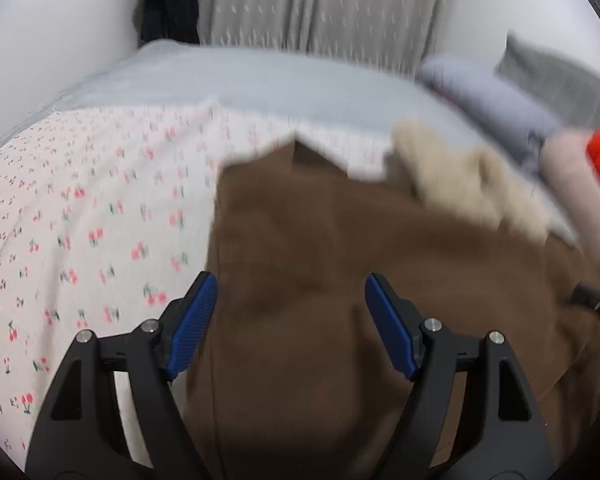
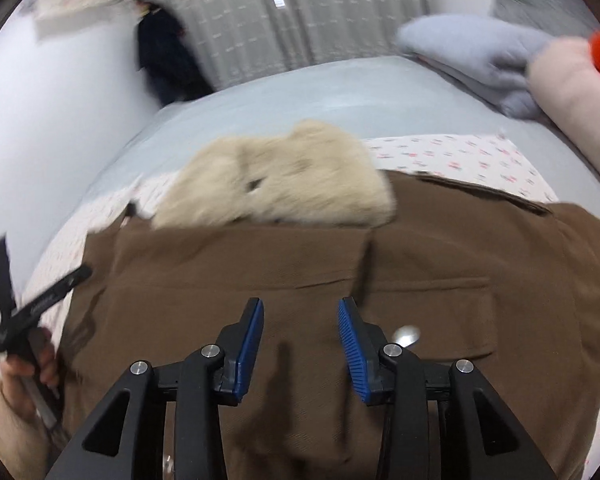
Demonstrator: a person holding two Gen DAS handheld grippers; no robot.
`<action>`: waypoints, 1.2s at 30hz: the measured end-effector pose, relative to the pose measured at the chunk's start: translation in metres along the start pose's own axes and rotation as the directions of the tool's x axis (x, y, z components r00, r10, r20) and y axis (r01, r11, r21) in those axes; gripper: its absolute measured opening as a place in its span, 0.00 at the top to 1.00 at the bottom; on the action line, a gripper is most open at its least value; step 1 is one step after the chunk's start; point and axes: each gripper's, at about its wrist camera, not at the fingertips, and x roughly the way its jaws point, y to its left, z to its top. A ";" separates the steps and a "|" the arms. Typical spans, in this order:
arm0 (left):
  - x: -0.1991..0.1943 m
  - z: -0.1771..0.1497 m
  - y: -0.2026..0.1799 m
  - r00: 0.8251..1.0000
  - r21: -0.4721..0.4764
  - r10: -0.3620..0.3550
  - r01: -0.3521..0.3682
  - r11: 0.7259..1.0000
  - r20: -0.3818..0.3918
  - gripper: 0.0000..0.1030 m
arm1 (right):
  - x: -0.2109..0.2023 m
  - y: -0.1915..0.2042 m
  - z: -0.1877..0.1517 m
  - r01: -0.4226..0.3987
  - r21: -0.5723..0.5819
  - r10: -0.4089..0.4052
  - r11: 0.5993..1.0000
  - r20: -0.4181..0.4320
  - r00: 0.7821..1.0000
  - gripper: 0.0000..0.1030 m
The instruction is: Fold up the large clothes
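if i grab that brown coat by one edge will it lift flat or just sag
Probably sag: the brown coat lies limp on the cherry-print sheet, already creased. It looks thick, and its furry cream collar adds bulk, so likely heavyish. The matte cloth should not slip much.

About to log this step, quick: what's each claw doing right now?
Left claw: open, empty, over the brown coat.
Right claw: open, nothing between its pads.

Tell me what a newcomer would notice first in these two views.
The big brown coat fills the middle, spread across a cherry-print sheet on the bed. Its cream fur collar stands out at the far edge. Both the left hand-held gripper and the right hand-held gripper hover open over the brown cloth, with nothing between their blue pads.
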 end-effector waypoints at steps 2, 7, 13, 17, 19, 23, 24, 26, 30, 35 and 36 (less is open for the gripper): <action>0.019 -0.003 0.010 0.997 -0.043 -0.015 0.011 0.999 -0.082 0.18 | 0.011 0.008 -0.012 0.047 -0.059 -0.048 0.997 -0.027 0.998 0.61; 0.005 0.004 0.022 0.994 -0.140 -0.008 -0.007 0.990 -0.107 0.18 | 0.023 -0.013 -0.028 0.105 -0.042 -0.109 0.994 -0.104 0.989 0.53; -0.053 -0.004 -0.010 0.998 -0.045 0.057 -0.058 0.997 -0.034 0.18 | -0.051 -0.032 -0.033 0.153 0.003 -0.153 0.988 -0.048 0.987 0.32; -0.093 -0.011 -0.037 0.996 0.018 0.080 -0.079 0.997 -0.032 0.17 | -0.098 -0.053 -0.037 0.169 0.084 -0.168 0.982 -0.016 0.986 0.24; -0.114 -0.017 -0.049 0.998 0.035 0.064 -0.063 0.997 -0.012 0.15 | -0.117 -0.065 -0.042 0.179 0.123 -0.181 0.976 0.006 0.983 0.19; -0.140 -0.029 -0.072 0.998 0.063 0.057 -0.057 0.996 -0.008 0.10 | -0.142 -0.080 -0.047 0.230 0.138 -0.232 0.963 -0.005 0.973 0.19; -0.144 -0.033 -0.077 0.998 0.057 0.057 -0.056 0.997 -0.013 0.09 | -0.147 -0.082 -0.048 0.240 0.141 -0.242 0.961 0.001 0.970 0.19; -0.151 -0.041 -0.086 0.998 0.036 0.047 -0.046 0.998 -0.035 0.05 | -0.160 -0.093 -0.049 0.266 0.156 -0.271 0.951 0.015 0.962 0.18; -0.151 -0.065 -0.104 0.995 -0.027 -0.055 0.053 0.998 -0.077 0.02 | -0.181 -0.121 -0.055 0.297 0.208 -0.312 0.932 0.038 0.949 0.16; -0.146 -0.085 -0.132 0.995 0.036 -0.073 0.075 0.996 -0.068 0.01 | -0.200 -0.169 -0.067 0.337 0.294 -0.370 0.894 0.062 0.927 0.14; -0.146 -0.087 -0.135 0.996 0.043 -0.070 0.073 0.996 -0.060 0.01 | -0.203 -0.180 -0.070 0.369 0.309 -0.404 0.877 0.057 0.913 0.14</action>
